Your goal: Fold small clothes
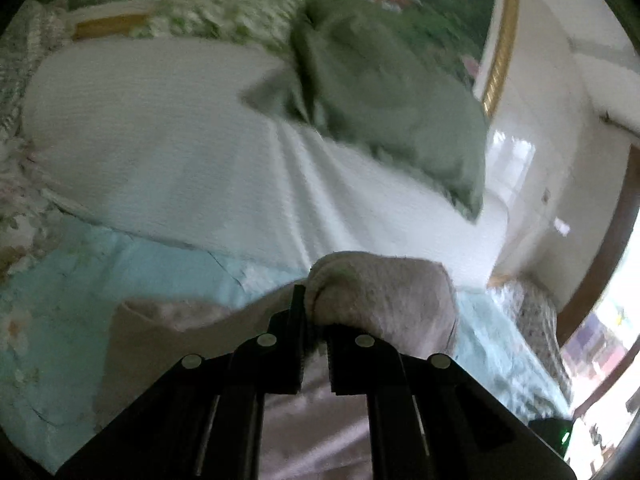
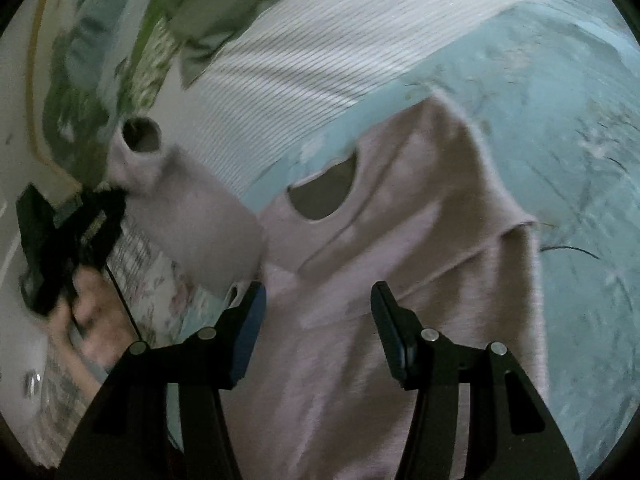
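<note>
A: Sweater (image 2: pixel 400 240), pale pink and fuzzy, spread across the bed's light blue floral cover (image 2: pixel 560 140). What has the left side got?

B: The left tongs (image 1: pixel 314 312) are clenched on a bunched sleeve (image 1: pixel 380 292) of it, the cloth humped up over the fingertips. From the right wrist view you see the same tongs (image 2: pixel 116 196) at the far left, lifted, with the sleeve's open cuff (image 2: pixel 140 136) standing above them and the person's hand (image 2: pixel 92 304) gripping the handle below.

A: And moving rightward?

B: The raised sleeve runs down to the body of the sweater, which lies flat on the cover with its neck opening (image 2: pixel 324 196) facing up. The other sleeve (image 2: pixel 516 280) lies along the right edge of the garment.

A: The right tongs?

B: The right tongs (image 2: pixel 318 292) are released, fingers spread wide, hovering over the sweater's chest just below the neck opening. I cannot tell whether they touch the cloth.

A: Anything behind?

B: A white ribbed blanket (image 1: pixel 180 140) beyond the cover, and a green pillow (image 1: pixel 380 92) lying on it.
</note>
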A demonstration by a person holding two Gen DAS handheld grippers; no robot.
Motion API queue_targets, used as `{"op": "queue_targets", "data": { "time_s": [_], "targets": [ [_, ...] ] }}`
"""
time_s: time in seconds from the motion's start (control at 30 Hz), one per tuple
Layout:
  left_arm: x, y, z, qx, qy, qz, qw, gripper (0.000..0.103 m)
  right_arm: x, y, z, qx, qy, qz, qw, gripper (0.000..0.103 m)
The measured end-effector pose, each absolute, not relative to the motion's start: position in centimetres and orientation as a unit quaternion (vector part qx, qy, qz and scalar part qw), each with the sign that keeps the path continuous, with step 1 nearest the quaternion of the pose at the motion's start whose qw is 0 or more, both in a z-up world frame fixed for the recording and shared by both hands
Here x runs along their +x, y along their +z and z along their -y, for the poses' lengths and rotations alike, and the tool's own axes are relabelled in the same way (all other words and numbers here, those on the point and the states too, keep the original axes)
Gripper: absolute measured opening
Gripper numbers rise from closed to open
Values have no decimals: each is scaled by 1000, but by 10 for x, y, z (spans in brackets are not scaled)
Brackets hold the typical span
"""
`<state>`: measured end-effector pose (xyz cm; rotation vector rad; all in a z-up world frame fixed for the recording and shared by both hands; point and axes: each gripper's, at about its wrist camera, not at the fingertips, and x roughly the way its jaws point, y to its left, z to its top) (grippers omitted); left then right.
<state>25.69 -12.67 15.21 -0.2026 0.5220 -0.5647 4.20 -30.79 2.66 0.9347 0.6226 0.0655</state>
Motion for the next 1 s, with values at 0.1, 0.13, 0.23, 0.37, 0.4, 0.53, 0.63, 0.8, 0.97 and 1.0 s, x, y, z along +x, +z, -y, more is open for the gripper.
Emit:
{"op": "queue_targets", "data": {
  "time_s": [0.1,0.13,0.23,0.37,0.4,0.53,0.63,0.8,0.97,1.0],
  "targets": [
    [253,106,161,-69,-287,-297,908,8,39,22,315,447,19,-298,843,56],
    [252,88,171,-57,-290,-312,903,8,38,20,317,448,16,-300,842,56],
    [253,35,198,-20,-291,-359,887,10,36,17,319,451,9,-303,839,56],
    [258,-15,214,3,-294,-413,862,22,40,9,319,454,8,-313,834,56],
    [258,-19,213,5,-292,-417,861,27,42,7,319,454,9,-316,833,56],
    [245,-20,185,0,-293,-409,864,44,50,0,313,452,18,-328,829,56],
    [231,-19,153,-6,-292,-399,869,49,57,-5,308,449,18,-334,829,56],
    [225,-32,95,-6,-257,-410,875,49,78,-15,301,424,19,-363,830,61],
    [249,-48,46,-51,-193,-438,876,49,107,-27,295,386,10,-390,836,61],
    [255,-49,37,-67,-186,-441,876,47,112,-28,294,380,12,-392,838,60]
  ]
}}
